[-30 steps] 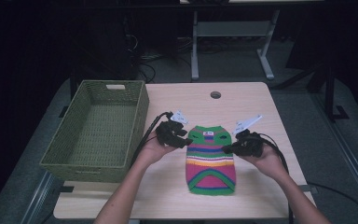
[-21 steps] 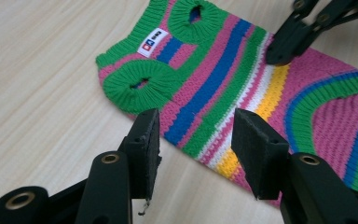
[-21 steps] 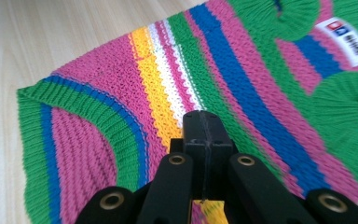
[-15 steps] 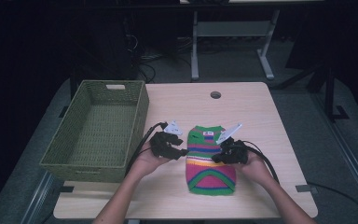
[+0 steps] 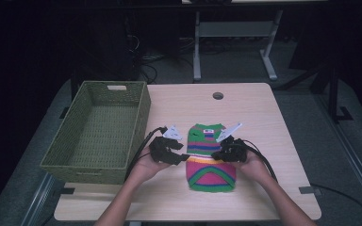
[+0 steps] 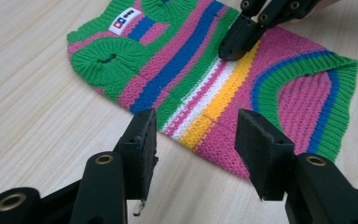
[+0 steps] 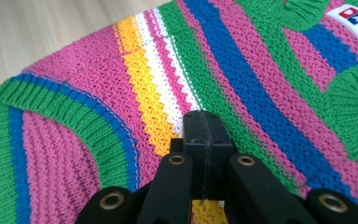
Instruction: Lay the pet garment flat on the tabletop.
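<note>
Striped knit sweater [image 5: 210, 157] lies flat on the table [image 5: 264, 117], near the front edge, just right of the green wicker basket [image 5: 99, 132]. High view gives the layout: left gripper [image 5: 181, 157] at the sweater's left edge, right gripper [image 5: 220, 151] on its right half — too small there to read either set of jaws.

Left gripper view fills that in: left gripper [image 6: 193, 140] has its jaws apart at a middling gap, just been opening. The sweater's side edge, at the yellow and white stripes, sits in line between the pads [image 6: 142, 140] — whether they touch the knit I can't tell. Same view shows the right gripper [image 6: 230, 46] tip pressed down on the sweater's middle stripes, plus the white label [image 6: 125, 21] at the collar.

Right gripper view: right gripper [image 7: 204, 123] jaws closed flat together, tip resting on the knit by the white and green stripes. No fabric seen pinched between them.
</note>
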{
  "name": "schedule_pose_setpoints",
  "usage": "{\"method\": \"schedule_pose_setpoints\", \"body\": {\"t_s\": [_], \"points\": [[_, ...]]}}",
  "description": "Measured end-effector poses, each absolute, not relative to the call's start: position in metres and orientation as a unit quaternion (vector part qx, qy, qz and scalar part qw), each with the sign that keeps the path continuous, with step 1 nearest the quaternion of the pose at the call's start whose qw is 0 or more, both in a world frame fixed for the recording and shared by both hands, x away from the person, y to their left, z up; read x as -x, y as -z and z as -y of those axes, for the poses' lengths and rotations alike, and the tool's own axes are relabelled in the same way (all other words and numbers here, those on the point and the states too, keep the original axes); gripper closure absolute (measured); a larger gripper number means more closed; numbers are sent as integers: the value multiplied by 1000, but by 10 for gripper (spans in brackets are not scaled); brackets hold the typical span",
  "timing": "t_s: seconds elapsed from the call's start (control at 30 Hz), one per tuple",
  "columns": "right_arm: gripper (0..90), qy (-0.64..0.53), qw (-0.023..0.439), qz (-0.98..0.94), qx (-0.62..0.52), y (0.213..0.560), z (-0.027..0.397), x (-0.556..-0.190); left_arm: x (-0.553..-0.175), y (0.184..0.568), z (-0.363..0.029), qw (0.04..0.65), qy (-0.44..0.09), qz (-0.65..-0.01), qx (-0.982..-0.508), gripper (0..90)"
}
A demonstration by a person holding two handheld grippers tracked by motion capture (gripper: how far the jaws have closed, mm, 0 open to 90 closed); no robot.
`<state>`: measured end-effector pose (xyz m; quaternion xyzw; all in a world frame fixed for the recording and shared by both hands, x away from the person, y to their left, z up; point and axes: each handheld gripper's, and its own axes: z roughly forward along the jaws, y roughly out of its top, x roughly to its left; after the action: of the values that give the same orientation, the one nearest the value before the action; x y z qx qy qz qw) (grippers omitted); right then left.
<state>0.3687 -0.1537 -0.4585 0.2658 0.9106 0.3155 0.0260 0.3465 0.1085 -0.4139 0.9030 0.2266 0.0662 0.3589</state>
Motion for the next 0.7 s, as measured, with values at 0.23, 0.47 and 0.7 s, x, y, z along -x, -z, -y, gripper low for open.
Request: {"method": "schedule_pose_setpoints", "body": {"t_s": [0.23,0.47,0.7], "points": [[875,-322,23,-907,-271,460,155,-375,-345,415,-108,358,-64,-224,-904,462],[651,-345,16,-895,-282,456,161,-372,-341,417,-111,359,-61,-229,-903,431],[490,-365,22,-880,-303,445,175,-371,-339,417,-112,364,-60,-239,-898,373]]}}
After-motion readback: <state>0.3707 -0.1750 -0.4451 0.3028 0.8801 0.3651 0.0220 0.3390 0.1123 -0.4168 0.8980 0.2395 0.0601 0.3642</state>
